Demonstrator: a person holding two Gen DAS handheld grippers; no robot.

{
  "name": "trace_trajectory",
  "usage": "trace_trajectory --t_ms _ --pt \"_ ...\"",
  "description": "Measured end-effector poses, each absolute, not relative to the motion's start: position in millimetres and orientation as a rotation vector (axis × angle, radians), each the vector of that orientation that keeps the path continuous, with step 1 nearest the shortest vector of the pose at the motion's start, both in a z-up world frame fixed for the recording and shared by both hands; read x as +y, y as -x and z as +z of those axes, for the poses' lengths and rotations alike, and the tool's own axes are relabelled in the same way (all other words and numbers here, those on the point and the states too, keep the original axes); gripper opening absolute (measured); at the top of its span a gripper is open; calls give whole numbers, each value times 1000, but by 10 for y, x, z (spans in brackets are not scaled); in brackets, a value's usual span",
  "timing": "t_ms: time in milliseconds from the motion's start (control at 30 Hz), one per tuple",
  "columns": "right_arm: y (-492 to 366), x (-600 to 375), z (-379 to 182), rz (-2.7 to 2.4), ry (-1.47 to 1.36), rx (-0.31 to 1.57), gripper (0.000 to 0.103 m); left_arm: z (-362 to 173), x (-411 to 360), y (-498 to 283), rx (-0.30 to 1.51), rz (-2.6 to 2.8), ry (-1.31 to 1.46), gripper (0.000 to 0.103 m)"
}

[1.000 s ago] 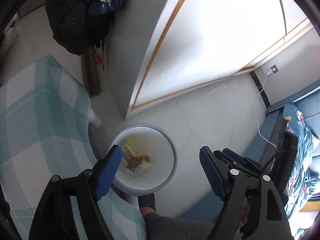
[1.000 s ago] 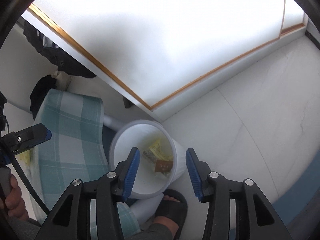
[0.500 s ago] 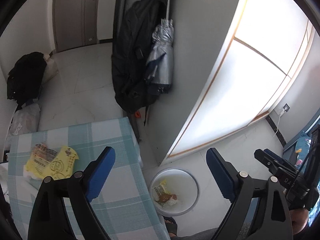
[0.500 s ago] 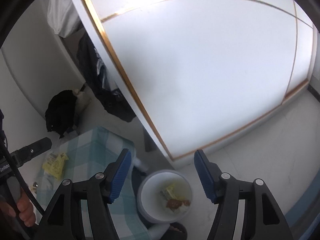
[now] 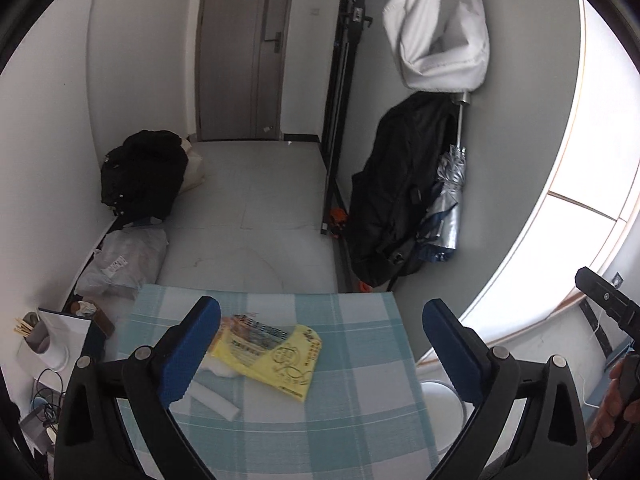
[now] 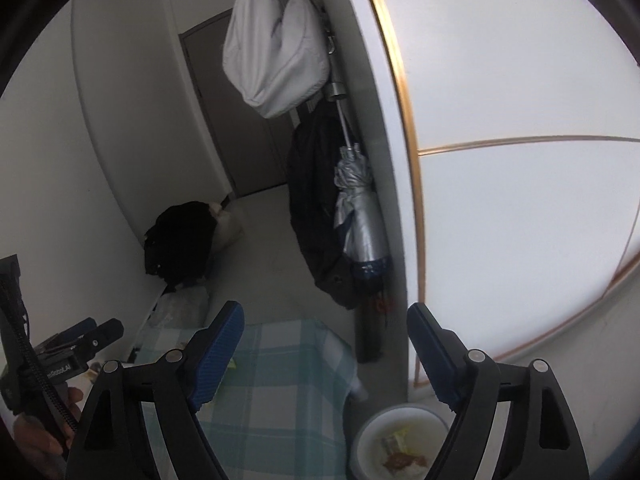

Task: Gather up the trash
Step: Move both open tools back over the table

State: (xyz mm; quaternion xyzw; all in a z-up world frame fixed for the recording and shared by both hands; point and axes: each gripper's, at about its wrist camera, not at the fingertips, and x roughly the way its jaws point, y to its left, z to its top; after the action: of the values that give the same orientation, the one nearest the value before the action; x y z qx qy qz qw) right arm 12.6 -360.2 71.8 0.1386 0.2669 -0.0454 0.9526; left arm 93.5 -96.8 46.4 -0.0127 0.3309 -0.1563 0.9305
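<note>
A yellow printed wrapper (image 5: 276,354) lies on the checked teal tablecloth (image 5: 360,412), with white crumpled tissue (image 5: 214,396) beside it. My left gripper (image 5: 320,348) is open and empty, hovering above the table just over the wrapper. My right gripper (image 6: 322,356) is open and empty, above the table's right edge. The white trash bin (image 6: 374,438) stands on the floor right of the table, with yellow and brown wrappers (image 6: 402,454) inside. The bin's rim also shows in the left wrist view (image 5: 442,394).
A black jacket (image 5: 394,192) and silver folded umbrella (image 5: 448,204) hang on the wall by a white bag (image 5: 440,40). A black backpack (image 5: 142,174) and a plastic bag (image 5: 124,260) lie on the floor. A cup of sticks (image 5: 34,330) sits left.
Both grippers lifted and tilted up from over the bin toward the table. The left view went from the bin to the wrapper on the tablecloth. Both stayed open.
</note>
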Motion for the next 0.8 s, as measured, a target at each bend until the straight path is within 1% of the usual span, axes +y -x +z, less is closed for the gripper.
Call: trace_trajectory --t_ms 100,300,567,800 --pt "-258 -3247 783 -47 -237 529 91 467 -711 -968 658 -280 41 100" --pt "-531 -2689 730 37 -171 546 94 335 -253 -1131 663 -208 90 100" --pt "-1045 -2037 298 206 -91 649 95 -53 293 -1389 729 -155 188 100" --pt "-1515 -1585 -186 341 26 770 95 -166 657 -1485 747 -109 239 100"
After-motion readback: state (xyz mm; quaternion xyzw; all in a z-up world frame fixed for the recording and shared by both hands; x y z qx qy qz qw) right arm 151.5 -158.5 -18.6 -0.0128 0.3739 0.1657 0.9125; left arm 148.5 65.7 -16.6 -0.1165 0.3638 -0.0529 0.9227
